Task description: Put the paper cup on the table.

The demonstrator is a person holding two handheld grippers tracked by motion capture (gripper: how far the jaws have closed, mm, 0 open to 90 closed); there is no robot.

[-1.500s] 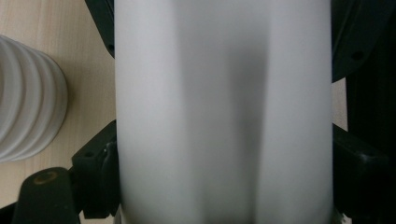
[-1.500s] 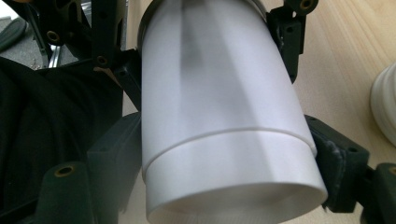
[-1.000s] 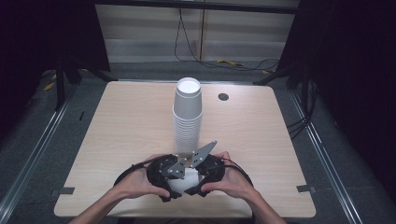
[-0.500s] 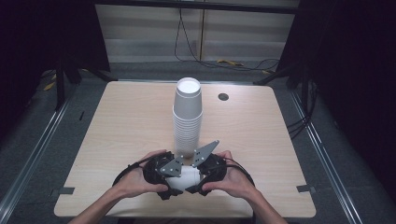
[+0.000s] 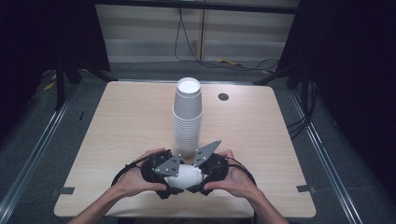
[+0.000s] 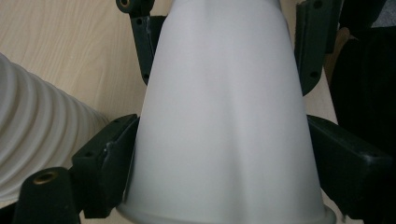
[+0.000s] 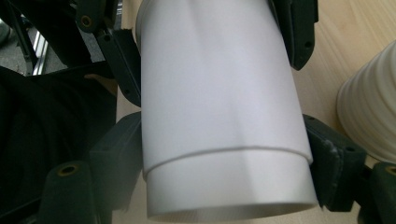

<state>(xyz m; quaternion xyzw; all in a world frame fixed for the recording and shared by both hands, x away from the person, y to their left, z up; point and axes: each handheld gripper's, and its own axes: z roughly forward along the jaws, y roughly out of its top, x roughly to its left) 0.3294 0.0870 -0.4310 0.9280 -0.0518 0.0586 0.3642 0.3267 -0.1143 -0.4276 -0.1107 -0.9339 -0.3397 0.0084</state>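
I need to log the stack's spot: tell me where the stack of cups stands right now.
In the high view the stack of cups stands upright mid-table, just beyond the two grippers, with the dark round hole behind it to the right.

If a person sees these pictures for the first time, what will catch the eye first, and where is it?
First, the tall stack of white cups, upside down at the middle of the table. Next, at the near edge, the left gripper and the right gripper face each other, both clamped on white cups lying sideways between them. In the right gripper view, a seam shows one cup nested in another.
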